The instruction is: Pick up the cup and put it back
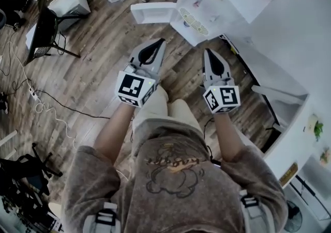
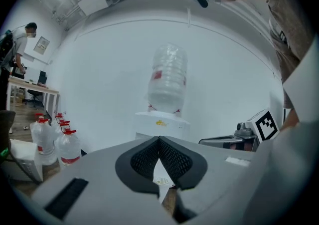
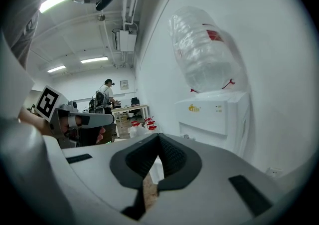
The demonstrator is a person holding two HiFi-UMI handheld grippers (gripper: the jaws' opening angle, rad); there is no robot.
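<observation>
Cup cannot be made out in any view. My guess is that it stands at the water dispenser (image 1: 204, 4), by the taps or on the round drip grille, but nothing there reads clearly as one. The left tool (image 1: 155, 46) and the right tool (image 1: 211, 56) are held side by side over the wooden floor (image 1: 98, 61), both aimed at the dispenser and well apart from it. Each has its jaws together with nothing between them, as the left gripper view (image 2: 159, 141) and the right gripper view (image 3: 159, 139) both show.

A dispenser cup is probably thin paper or plastic: very light, soft in the wall, easy to crush or knock over. I would open one tool wide and take the cup across the wall a little below the rim, where it is stiffest. I would close only until the cup stops slipping, and keep it upright in case it holds water.
</observation>
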